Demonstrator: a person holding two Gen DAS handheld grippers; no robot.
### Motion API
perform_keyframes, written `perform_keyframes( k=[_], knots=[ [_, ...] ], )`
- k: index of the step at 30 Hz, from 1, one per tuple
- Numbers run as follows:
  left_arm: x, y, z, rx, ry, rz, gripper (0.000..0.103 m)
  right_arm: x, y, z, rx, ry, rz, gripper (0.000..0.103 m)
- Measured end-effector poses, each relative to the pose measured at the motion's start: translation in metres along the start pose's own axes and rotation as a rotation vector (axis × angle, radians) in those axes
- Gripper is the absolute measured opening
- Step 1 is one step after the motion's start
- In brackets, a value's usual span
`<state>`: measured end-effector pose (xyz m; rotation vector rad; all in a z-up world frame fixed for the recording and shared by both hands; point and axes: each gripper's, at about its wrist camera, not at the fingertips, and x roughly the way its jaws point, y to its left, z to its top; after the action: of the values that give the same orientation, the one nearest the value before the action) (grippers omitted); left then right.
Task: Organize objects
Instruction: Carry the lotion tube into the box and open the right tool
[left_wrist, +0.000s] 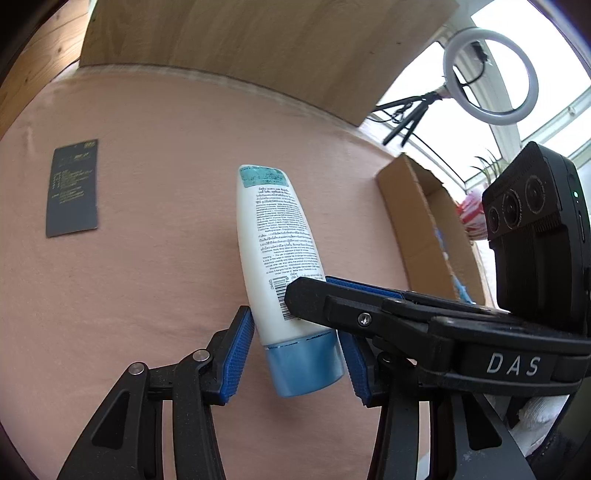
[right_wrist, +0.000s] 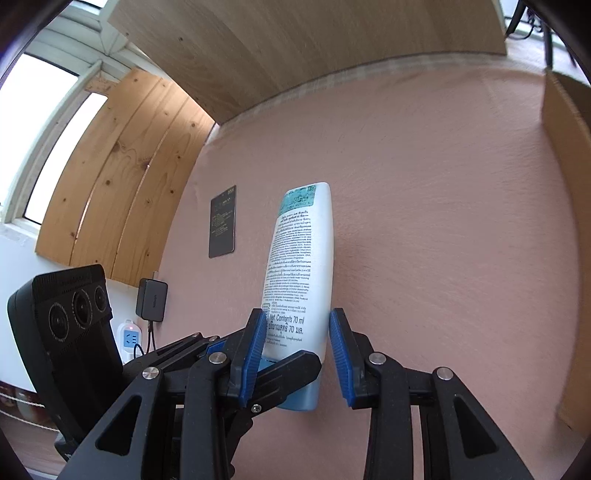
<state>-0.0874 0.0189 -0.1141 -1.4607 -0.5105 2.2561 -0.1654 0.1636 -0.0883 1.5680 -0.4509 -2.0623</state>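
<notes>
A big pink table (left_wrist: 147, 277) fills most of both views. A wooden board (left_wrist: 240, 48) stands up along its far edge. At the right side of the table sits an open cardboard box (left_wrist: 424, 229). Behind the box a ring light (left_wrist: 489, 74) stands on a small tripod by the window.

A white lotion bottle (left_wrist: 273, 251) with a blue cap (left_wrist: 306, 365) is in the middle, with its cap end toward the cameras and its small printed label facing up. Both grippers meet at this bottle.

The left gripper (left_wrist: 299, 354) has its blue pads on the two sides of the bottle, near the cap. The left pad touches the bottle. It seems to be gripping it.

The right gripper (right_wrist: 297, 354) has its blue pads on both sides of the bottle's lower part. There is a small gap by the right pad, so I cannot tell if it is squeezing or only set around the bottle.

A dark card (left_wrist: 74, 188) with tiny writing lies flat on the table, well apart from the bottle, to the left.
</notes>
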Motion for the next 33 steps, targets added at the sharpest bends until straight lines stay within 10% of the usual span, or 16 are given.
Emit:
perform_keyframes(
  k=[33],
  knots=[
    [0.062,-0.24,-0.006,0.319,0.035,-0.172,0.049,-0.188,-0.122,-0.055,0.195,-0.334,-0.123,0.032]
  ],
)
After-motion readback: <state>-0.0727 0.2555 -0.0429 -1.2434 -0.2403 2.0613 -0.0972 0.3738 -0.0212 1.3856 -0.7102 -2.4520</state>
